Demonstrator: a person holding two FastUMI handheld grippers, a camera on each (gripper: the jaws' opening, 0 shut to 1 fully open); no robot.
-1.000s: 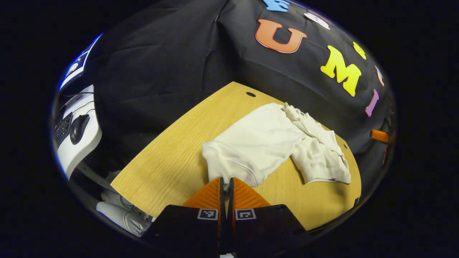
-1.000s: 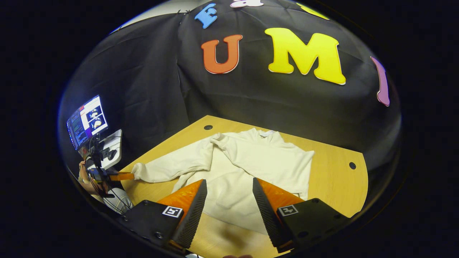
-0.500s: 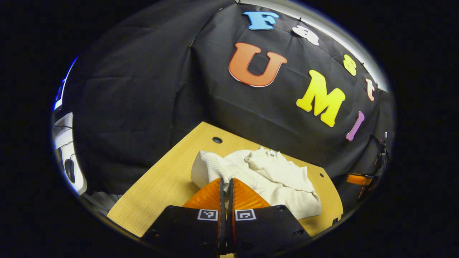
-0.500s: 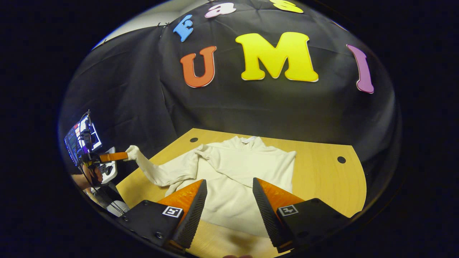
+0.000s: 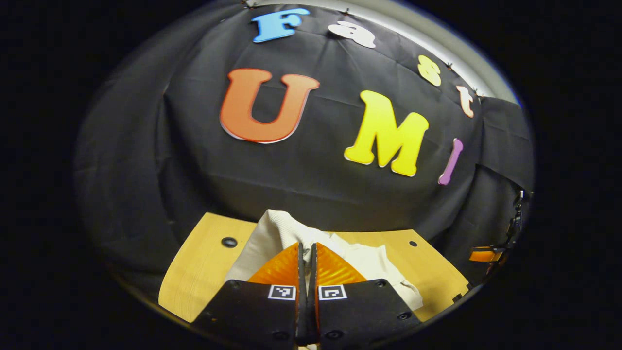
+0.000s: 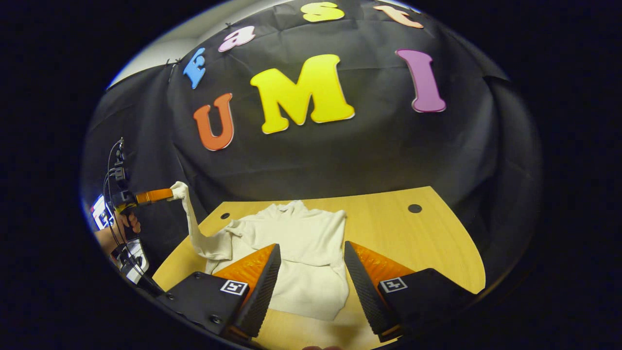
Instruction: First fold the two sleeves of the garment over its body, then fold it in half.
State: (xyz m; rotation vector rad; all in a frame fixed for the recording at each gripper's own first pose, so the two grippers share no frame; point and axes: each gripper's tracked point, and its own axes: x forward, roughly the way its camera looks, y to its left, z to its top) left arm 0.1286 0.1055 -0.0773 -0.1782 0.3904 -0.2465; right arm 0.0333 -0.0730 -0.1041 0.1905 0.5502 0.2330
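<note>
in the left gripper view, the left gripper (image 5: pixel 306 253) is seen with its two fingers pressed together on the cuff of a sleeve (image 5: pixel 279 228), which rises just ahead of the fingertips. beyond and below it, the rest of the sweater (image 5: pixel 374 265) is spread on the wooden table (image 5: pixel 194 272), with the black cloth wall (image 5: pixel 146 146) behind. far off to the right, the tip of the other gripper is glimpsed.

in the right gripper view, the right gripper (image 6: pixel 311 265) is held with its fingers wide apart and nothing between them, above the near hem of the sweater (image 6: pixel 301 253). the body is laid flat straight ahead. to the far left, the sleeve (image 6: pixel 189 218) is drawn up off the table (image 6: pixel 413 238), clamped by the left gripper (image 6: pixel 167 194), which is held by a hand (image 6: pixel 129 221).
</note>
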